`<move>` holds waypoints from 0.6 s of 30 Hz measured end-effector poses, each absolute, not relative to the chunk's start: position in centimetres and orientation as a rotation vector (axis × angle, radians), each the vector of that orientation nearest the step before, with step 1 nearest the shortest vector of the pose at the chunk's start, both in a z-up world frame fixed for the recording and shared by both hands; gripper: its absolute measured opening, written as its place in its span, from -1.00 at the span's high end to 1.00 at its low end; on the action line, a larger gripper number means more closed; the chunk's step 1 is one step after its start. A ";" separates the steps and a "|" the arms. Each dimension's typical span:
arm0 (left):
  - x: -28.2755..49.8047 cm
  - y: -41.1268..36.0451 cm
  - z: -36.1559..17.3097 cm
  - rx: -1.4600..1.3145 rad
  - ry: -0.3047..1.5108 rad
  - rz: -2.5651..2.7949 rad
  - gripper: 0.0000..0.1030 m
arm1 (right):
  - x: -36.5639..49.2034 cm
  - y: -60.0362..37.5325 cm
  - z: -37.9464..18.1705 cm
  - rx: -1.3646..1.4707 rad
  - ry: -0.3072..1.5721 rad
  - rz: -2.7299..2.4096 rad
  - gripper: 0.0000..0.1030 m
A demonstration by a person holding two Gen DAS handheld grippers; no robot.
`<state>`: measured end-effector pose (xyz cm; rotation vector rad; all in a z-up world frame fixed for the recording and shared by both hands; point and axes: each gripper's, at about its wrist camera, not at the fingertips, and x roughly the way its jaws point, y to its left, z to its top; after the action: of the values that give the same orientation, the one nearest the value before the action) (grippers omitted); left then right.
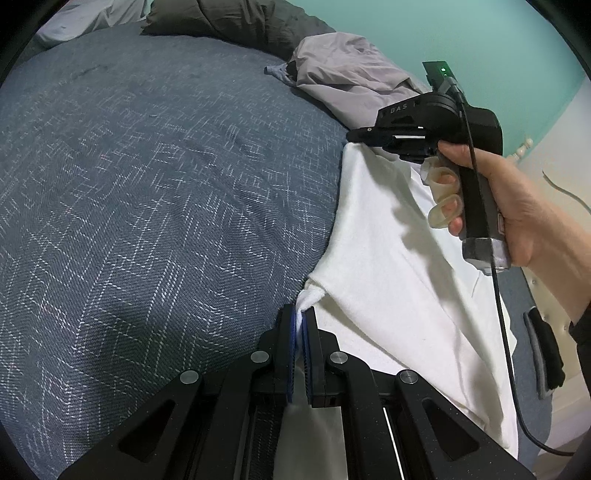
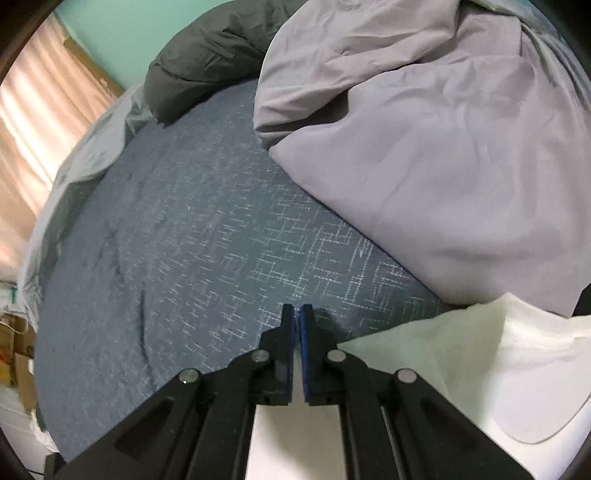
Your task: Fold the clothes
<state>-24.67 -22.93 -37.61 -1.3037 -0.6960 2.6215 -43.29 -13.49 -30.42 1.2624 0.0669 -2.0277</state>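
white garment (image 1: 388, 266) draped, creased

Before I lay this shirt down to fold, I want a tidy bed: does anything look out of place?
Yes. A crumpled grey sheet is heaped on the blue bedspread beside the white garment, and a dark duvet is bunched behind it.

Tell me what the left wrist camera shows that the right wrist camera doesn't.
Only the left wrist view shows the right hand-held gripper from outside, the hand holding it, its cable, and the left hand-held gripper pinching a fold of the white garment.

Only the right wrist view shows the curtain and the cardboard boxes.

Both show the blue patterned bedspread, the grey crumpled sheet, the dark pillow and the white garment.
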 end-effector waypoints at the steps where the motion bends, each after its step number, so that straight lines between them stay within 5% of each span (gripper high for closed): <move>1: -24.7 -23.0 -37.6 -1.304 -0.695 2.622 0.92 | -43.3 -13.3 -30.3 1.259 0.056 -2.025 0.90; 4: -24.7 -23.3 -37.6 -1.304 -0.699 2.618 0.92 | -43.4 -12.1 -29.5 1.241 0.041 -2.017 0.60; 18: -23.8 -24.6 -37.2 -1.305 -0.709 2.611 0.92 | -38.8 -3.6 -31.9 1.330 0.177 -1.851 0.58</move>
<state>-23.85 -24.64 -37.24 -1.3054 -0.7088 2.6109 -38.76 -3.63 -31.94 1.3301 0.1772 -1.8507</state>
